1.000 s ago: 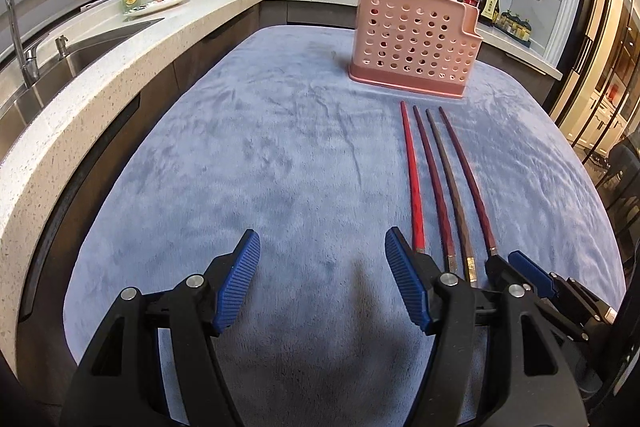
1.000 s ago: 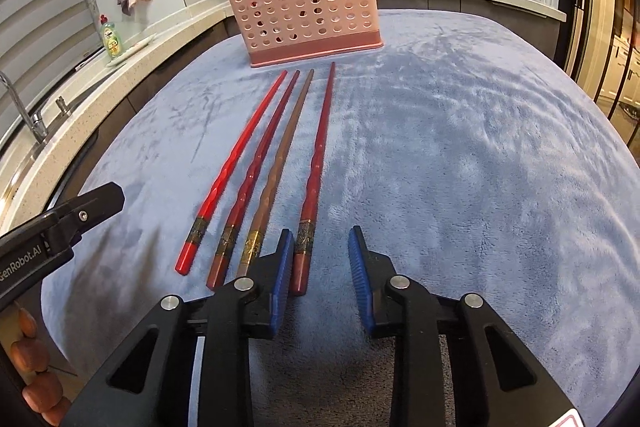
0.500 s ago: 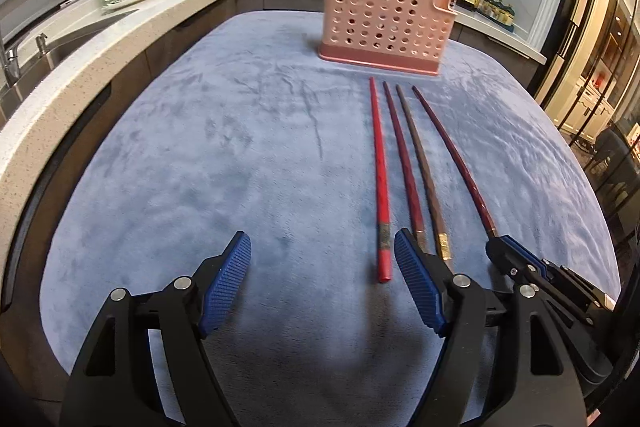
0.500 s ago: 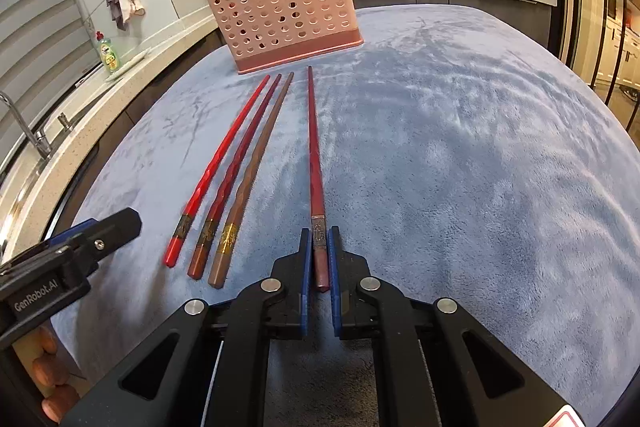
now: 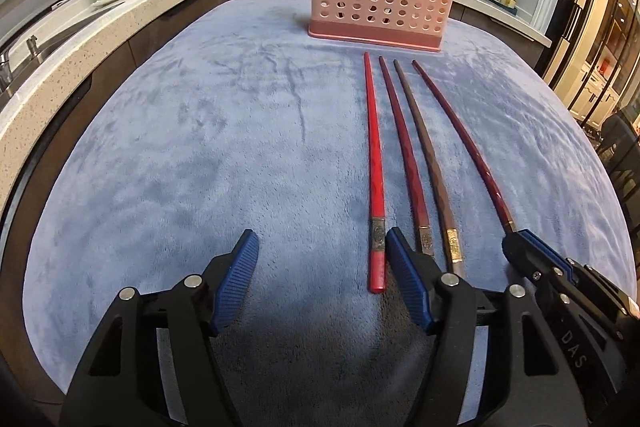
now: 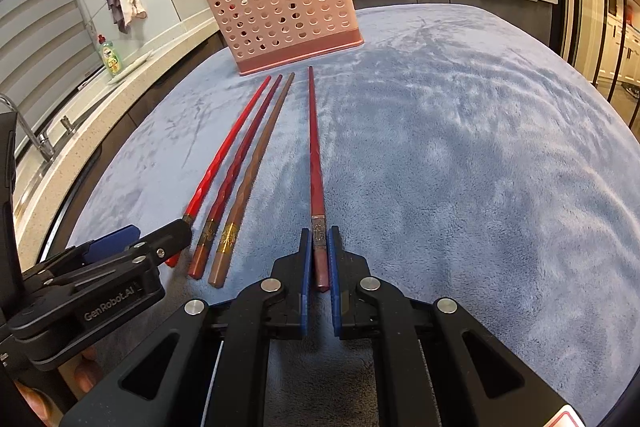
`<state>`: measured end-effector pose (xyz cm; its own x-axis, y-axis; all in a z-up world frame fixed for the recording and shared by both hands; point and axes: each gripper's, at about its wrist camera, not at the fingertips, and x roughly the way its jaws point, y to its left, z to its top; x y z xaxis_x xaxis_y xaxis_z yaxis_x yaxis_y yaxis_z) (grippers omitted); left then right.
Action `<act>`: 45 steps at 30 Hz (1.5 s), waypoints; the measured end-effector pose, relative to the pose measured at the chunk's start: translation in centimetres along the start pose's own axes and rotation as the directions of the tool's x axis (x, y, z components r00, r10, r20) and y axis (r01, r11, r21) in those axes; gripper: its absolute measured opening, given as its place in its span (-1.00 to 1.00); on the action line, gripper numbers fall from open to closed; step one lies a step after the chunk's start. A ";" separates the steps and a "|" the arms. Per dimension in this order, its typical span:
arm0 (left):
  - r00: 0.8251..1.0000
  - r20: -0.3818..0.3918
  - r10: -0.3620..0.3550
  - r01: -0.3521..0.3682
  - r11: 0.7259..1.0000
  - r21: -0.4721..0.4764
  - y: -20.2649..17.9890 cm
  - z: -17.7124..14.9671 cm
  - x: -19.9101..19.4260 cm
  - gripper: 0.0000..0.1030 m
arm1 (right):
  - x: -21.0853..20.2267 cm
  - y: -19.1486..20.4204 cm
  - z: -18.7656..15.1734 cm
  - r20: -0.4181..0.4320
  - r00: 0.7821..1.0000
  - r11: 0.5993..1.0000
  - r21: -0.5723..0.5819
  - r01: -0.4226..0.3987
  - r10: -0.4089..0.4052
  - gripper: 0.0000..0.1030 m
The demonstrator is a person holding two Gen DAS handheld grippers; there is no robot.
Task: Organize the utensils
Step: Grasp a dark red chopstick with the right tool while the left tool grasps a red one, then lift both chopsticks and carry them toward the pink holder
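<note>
Sorting chopsticks: four loose chopsticks lie side by side on the tabletop [image 5: 160, 155], which is covered in a blue-grey fleece, their tips aimed at the pink holder [image 6: 284, 15] at 12 o'clock; judged from the task, they are lined up that way so each can be lifted by its thick end and dropped in.
Holder: it stands upright at the far end of the cloth, a little beyond the chopstick tips, and already has several sticks poking out of its top.
Right gripper [image 6: 319, 259]: its fingers are clamped on the banded handle end of the dark red chopstick [image 6: 314, 147], with only the stick's width between the pads; the stick runs straight ahead toward 12 o'clock, set apart from the other three.
Left gripper [image 5: 322, 269]: its fingers stand roughly half spread and are closing, with nothing held between them; the butt of the bright red chopstick [image 5: 375, 155] lies just inside the right finger at about 1 o'clock.
Other chopsticks: the maroon chopstick [image 5: 404, 147] and the brown chopstick [image 5: 428, 155] rest close together on the cloth, untouched.
Likely reason for the grip: holding the very end should leave the long shaft free to tip into the holder.
</note>
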<state>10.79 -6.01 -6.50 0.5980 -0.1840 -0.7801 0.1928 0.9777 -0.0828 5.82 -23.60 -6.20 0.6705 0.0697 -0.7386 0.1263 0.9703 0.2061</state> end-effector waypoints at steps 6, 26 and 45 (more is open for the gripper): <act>1.000 0.002 -0.005 0.005 1.000 0.013 0.2 0.1 -0.3 -0.57 | -0.1 0.0 0.1 -0.005 1.000 1.000 0.007 -0.008 0.008 -0.86; 0.992 0.101 -0.073 0.076 0.997 -0.019 1.3 3.3 -6.3 -0.81 | -6.6 -1.1 3.7 0.133 0.989 0.995 0.063 -0.079 0.070 -0.87; 0.952 0.286 -0.112 0.121 0.993 -0.013 2.0 13.2 -12.1 -0.88 | -11.9 -1.3 14.1 0.336 0.935 0.988 0.056 -0.140 0.114 -0.87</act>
<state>14.25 -3.20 10.96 0.7698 -0.3133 -0.5561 0.2531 0.9497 -0.1846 8.03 -28.97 11.36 0.8868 0.0977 -0.4518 0.0718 0.9364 0.3436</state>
